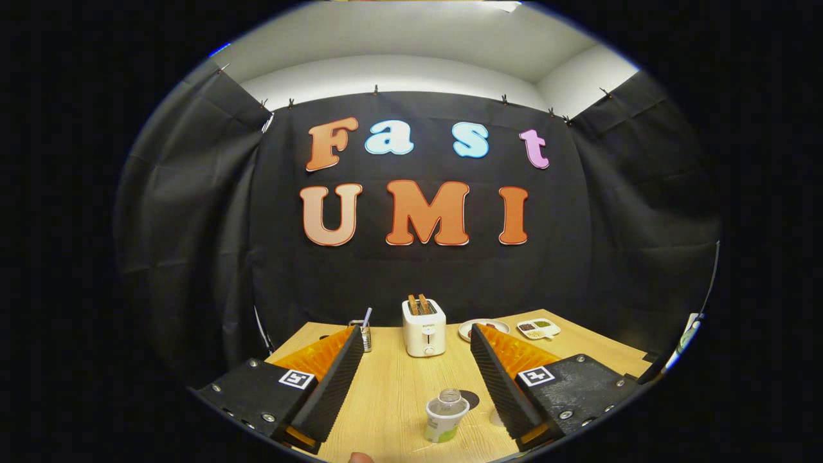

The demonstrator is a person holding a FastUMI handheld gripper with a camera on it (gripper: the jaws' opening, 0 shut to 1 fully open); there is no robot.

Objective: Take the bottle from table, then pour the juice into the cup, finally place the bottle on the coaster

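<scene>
Gripper view showed the tongs (411, 386) spread wide, holding nothing, their two fingers angled out to either side over the wooden surface (392, 386). Nearest of all, low between the fingers, stood the bottle (445, 417), upright, its cap off and its neck open, a pale label round its lower body. It touched neither finger; it sat closer to the right one. Just behind it lay a dark round disc, which I took for the coaster (471, 399), partly hidden by the bottle. A pale shape peeked out beside the right finger, perhaps the cup (496, 418), though too little of it showed to be sure.

Farther off, beyond the fingertips, a white toaster (424, 327) stood with two slices in it. To its left was a small glass with a straw (364, 334); to its right a plate (479, 328) and then a small divided dish (539, 329).

To my eye the first step was in hand, the bottle not yet taken. The next move called for lowering and shifting right until the bottle sat centred between the fingers, then closing on its body, gently, since the open neck would spill if it tipped.
</scene>
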